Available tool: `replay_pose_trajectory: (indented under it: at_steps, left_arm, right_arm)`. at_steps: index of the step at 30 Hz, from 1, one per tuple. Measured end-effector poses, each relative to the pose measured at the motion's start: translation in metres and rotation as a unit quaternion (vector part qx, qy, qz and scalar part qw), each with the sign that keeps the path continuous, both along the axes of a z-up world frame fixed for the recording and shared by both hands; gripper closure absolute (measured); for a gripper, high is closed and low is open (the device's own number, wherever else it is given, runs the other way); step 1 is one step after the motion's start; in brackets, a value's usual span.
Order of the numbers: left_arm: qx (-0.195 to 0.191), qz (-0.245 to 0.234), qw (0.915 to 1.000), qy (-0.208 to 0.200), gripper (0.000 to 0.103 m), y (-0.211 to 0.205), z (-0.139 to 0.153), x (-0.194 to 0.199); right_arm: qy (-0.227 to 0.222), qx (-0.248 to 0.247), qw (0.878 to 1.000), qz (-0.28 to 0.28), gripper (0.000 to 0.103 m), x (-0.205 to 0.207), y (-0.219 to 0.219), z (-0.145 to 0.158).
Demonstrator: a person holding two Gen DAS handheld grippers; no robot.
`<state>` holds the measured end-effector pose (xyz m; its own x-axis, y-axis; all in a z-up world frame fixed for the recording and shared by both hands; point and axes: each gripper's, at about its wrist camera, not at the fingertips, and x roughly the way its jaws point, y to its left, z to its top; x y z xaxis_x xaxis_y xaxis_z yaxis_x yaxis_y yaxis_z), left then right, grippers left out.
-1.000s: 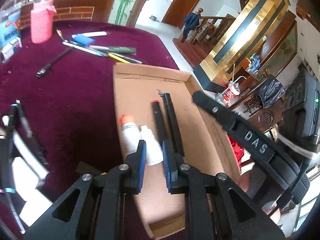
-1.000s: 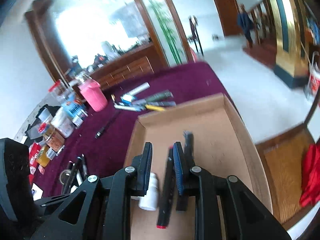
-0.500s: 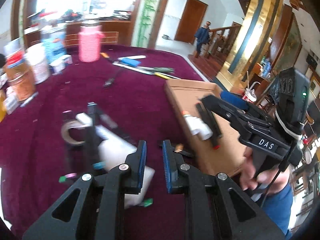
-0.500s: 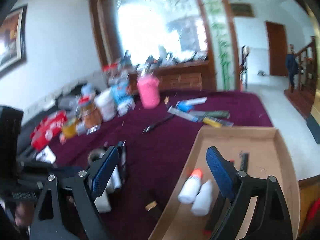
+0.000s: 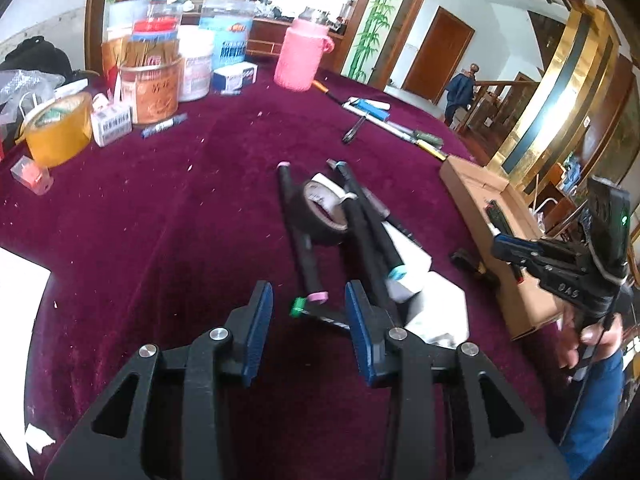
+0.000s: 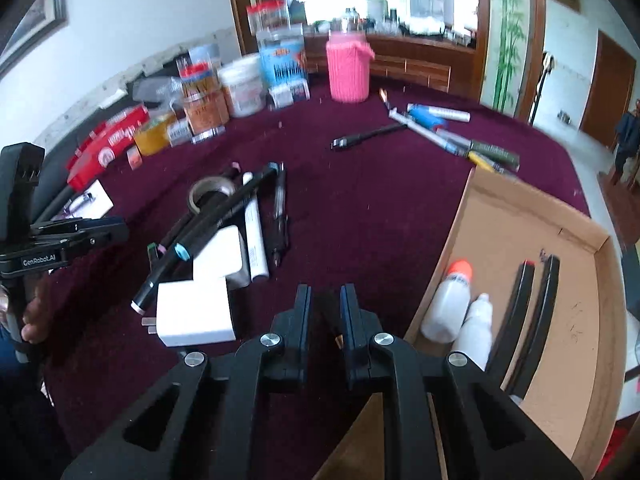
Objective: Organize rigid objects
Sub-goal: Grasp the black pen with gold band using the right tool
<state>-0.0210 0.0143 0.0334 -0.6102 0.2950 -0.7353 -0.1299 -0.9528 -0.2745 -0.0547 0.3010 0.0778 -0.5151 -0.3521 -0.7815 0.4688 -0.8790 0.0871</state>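
Left hand-held gripper [image 5: 308, 312] spread apart over the maroon surface [image 5: 160, 216], just short of a pile of black markers [image 5: 298, 236], a tape roll [image 5: 322, 212] and white adapters [image 6: 196, 314]. Right hand-held gripper [image 6: 325, 312] clamped on a small dark object [image 6: 330, 314], too hidden to identify, beside the cardboard tray [image 6: 516, 216] holding two white bottles [image 6: 450, 308] and two black pens [image 6: 520, 312].

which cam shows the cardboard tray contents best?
Right wrist: cardboard tray lies open, with two white bottles and two black markers visible. Left wrist catches only its far edge, contents mostly hidden.
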Motion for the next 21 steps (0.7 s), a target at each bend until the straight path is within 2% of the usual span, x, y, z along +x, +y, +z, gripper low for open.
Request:
replay_pose_trajectory:
  at_steps: [3, 5, 7, 9, 11, 13, 16, 19, 21]
  left_arm:
    - [0.002, -0.009, 1.0000, 0.000, 0.068, -0.001, -0.010, -0.001]
    - [0.003, -0.015, 0.9998, -0.009, 0.068, -0.002, -0.019, -0.004]
    - [0.018, -0.032, 0.9989, -0.029, 0.068, -0.002, -0.024, -0.007]
    - [0.035, -0.048, 0.9977, -0.031, 0.068, 0.000, -0.023, -0.007]
    - [0.024, -0.053, 0.9980, -0.023, 0.068, 0.003, -0.021, -0.004]
    - [0.019, -0.058, 0.9979, -0.019, 0.068, 0.006, -0.020, -0.002]
    - [0.025, -0.058, 0.9978, -0.021, 0.068, 0.004, -0.020, -0.002]
    - [0.035, -0.057, 0.9975, -0.025, 0.068, 0.001, -0.020, -0.003]
    - [0.036, -0.055, 0.9975, -0.024, 0.068, 0.000, -0.019, -0.003]
  right_arm:
    - [-0.028, 0.041, 0.999, 0.021, 0.090, -0.001, -0.014, -0.003]
    - [-0.041, 0.094, 0.994, 0.034, 0.090, -0.004, -0.024, -0.007]
    - [-0.060, 0.135, 0.988, 0.047, 0.090, -0.008, -0.030, -0.013]
    - [-0.071, 0.171, 0.982, 0.050, 0.088, -0.012, -0.032, -0.020]
    - [-0.085, 0.201, 0.974, 0.051, 0.083, -0.019, -0.034, -0.029]
    - [-0.102, 0.216, 0.970, 0.055, 0.083, -0.023, -0.035, -0.038]
    - [-0.105, 0.192, 0.975, 0.042, 0.087, -0.024, -0.032, -0.037]
    - [-0.110, 0.129, 0.985, 0.036, 0.087, -0.013, -0.036, -0.035]
    - [-0.107, 0.105, 0.988, 0.029, 0.087, -0.003, -0.047, -0.034]
